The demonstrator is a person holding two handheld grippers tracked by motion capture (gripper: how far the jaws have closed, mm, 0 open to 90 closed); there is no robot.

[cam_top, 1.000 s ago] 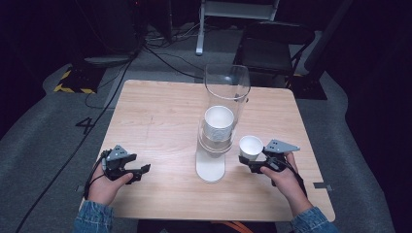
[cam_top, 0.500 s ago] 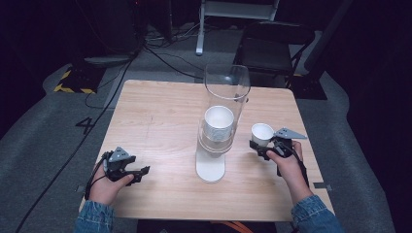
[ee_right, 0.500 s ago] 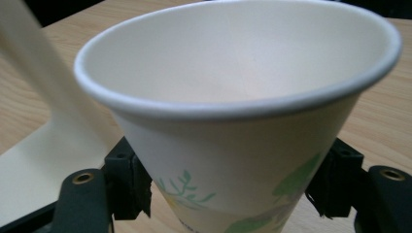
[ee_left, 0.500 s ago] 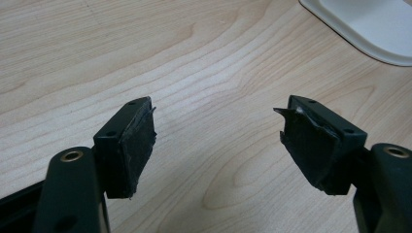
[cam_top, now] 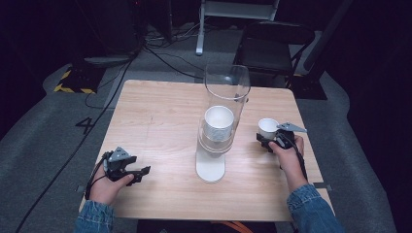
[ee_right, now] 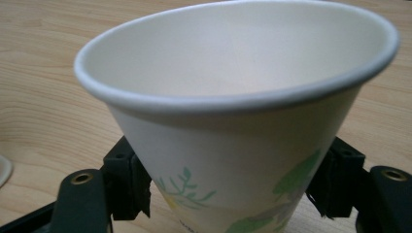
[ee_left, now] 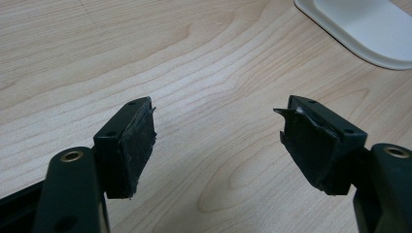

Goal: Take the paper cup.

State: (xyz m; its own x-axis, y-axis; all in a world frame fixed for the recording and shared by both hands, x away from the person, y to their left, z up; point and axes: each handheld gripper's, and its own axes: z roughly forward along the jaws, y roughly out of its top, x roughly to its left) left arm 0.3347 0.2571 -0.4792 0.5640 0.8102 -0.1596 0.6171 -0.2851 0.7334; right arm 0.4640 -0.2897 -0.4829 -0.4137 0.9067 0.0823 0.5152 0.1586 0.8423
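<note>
The white paper cup with green leaf prints [ee_right: 233, 121] is sitting upright on the right part of the light wooden table [cam_top: 160, 121], near its right edge and well apart from the dispenser in the middle. The right gripper [cam_top: 270, 141], held in the person's right hand [cam_top: 289, 158], is bracketing the cup's lower wall: in the right gripper view one black pad [ee_right: 127, 187] is lying against the cup's left side and the other is hugging its right side, so the jaws are clamped on the cup, though they have just been easing open a little with the cup between them.

To the cup's left, the tall clear plastic cup dispenser [cam_top: 226, 104] is standing upright on its flat white oval base [cam_top: 210, 169], and a stack of white paper cups [cam_top: 218, 124] is resting inside the tube.

Further out, at the table's near left corner, the left gripper [cam_top: 141, 172] is resting low over the bare wood in the person's left hand [cam_top: 107, 182]. In the left gripper view its pads [ee_left: 133, 145] are showing a gap with nothing but wood grain between them, yet the jaws are standing at their narrowest, holding nothing. A corner of the white base is showing at the top right of that view.
</note>
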